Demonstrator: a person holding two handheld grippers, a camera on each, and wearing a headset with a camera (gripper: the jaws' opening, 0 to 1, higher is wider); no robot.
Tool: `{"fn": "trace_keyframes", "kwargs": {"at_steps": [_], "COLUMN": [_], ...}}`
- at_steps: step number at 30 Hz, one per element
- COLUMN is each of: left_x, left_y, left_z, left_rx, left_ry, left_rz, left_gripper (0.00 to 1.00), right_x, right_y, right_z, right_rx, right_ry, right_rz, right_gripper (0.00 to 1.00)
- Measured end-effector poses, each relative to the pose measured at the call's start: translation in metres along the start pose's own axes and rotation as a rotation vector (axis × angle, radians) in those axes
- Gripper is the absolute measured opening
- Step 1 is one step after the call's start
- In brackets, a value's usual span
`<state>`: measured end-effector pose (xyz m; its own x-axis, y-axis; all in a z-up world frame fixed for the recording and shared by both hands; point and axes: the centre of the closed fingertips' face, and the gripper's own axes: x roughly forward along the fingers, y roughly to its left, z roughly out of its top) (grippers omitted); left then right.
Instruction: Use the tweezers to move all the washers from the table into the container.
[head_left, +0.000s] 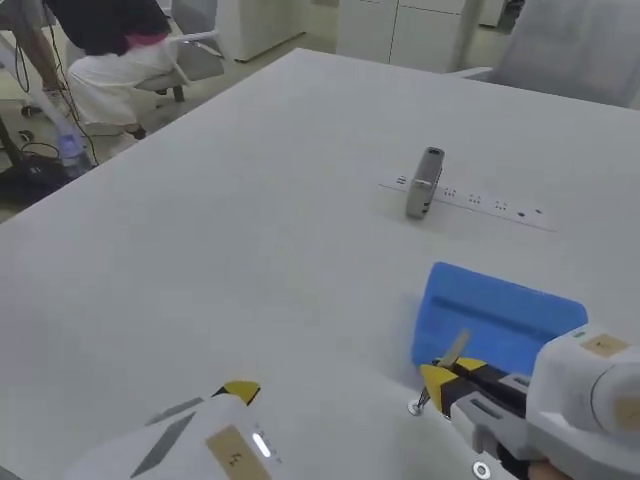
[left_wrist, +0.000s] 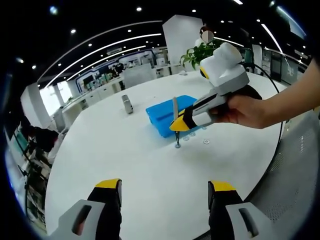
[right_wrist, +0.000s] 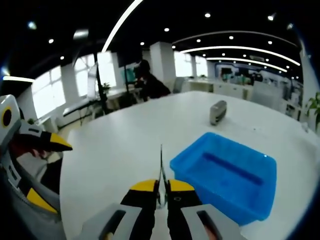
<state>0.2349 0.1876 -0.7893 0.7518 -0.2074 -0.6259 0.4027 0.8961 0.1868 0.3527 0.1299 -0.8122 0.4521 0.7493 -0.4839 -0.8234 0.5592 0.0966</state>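
Observation:
My right gripper (right_wrist: 160, 187) is shut on a pair of metal tweezers (right_wrist: 161, 165), which stick out between its jaws. In the head view the right gripper (head_left: 442, 376) is just in front of the blue container (head_left: 497, 318), and the tweezers' tips rest at a small washer (head_left: 416, 406) on the table. A second washer (head_left: 482, 470) lies nearer me. In the left gripper view several washers (left_wrist: 206, 142) lie beside the blue container (left_wrist: 165, 114). My left gripper (left_wrist: 165, 195) is open, holds nothing, and hovers at the lower left (head_left: 240, 392).
A grey block (head_left: 424, 182) stands on a row of flush table sockets behind the container. A person sits on a chair (head_left: 190, 55) beyond the table's far left edge. The white table (head_left: 250, 250) stretches wide to the left of the container.

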Motion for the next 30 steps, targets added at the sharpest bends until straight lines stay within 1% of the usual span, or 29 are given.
{"fn": "trace_keyframes", "kwargs": {"at_steps": [7, 9, 11, 16, 20, 23, 26, 29, 30], "left_x": [0.0, 0.0, 0.0, -0.001, -0.002, -0.002, -0.002, -0.001, -0.001], "left_y": [0.0, 0.0, 0.0, 0.001, 0.001, 0.0, 0.0, -0.002, -0.002], "left_z": [-0.001, 0.0, 0.0, 0.001, 0.002, 0.002, 0.003, 0.004, 0.004], "left_rx": [0.0, 0.001, 0.0, -0.002, -0.005, -0.003, 0.001, -0.007, -0.008], "left_ry": [0.003, 0.001, -0.001, -0.005, -0.012, -0.014, -0.017, -0.021, -0.022], "left_rz": [0.002, 0.003, 0.003, 0.003, 0.003, 0.003, 0.002, -0.007, -0.007], "left_gripper": [0.71, 0.71, 0.71, 0.73, 0.73, 0.75, 0.75, 0.78, 0.78], "right_x": [-0.004, -0.004, -0.004, -0.005, -0.015, -0.025, -0.031, -0.037, -0.038], "right_y": [0.001, 0.001, 0.0, 0.003, 0.004, 0.007, 0.005, 0.002, -0.001], "right_z": [-0.005, -0.005, -0.004, -0.003, 0.013, 0.027, 0.037, 0.049, 0.055], "right_rx": [-0.054, -0.033, -0.041, -0.063, -0.074, -0.088, -0.108, -0.117, -0.126], "right_ry": [0.02, 0.029, 0.044, 0.077, 0.06, 0.051, 0.054, 0.049, 0.043], "right_rz": [-0.007, 0.0, -0.001, 0.019, 0.027, 0.032, 0.03, 0.025, 0.019], "right_gripper": [0.03, 0.03, 0.03, 0.02, 0.02, 0.02, 0.02, 0.02, 0.02]}}
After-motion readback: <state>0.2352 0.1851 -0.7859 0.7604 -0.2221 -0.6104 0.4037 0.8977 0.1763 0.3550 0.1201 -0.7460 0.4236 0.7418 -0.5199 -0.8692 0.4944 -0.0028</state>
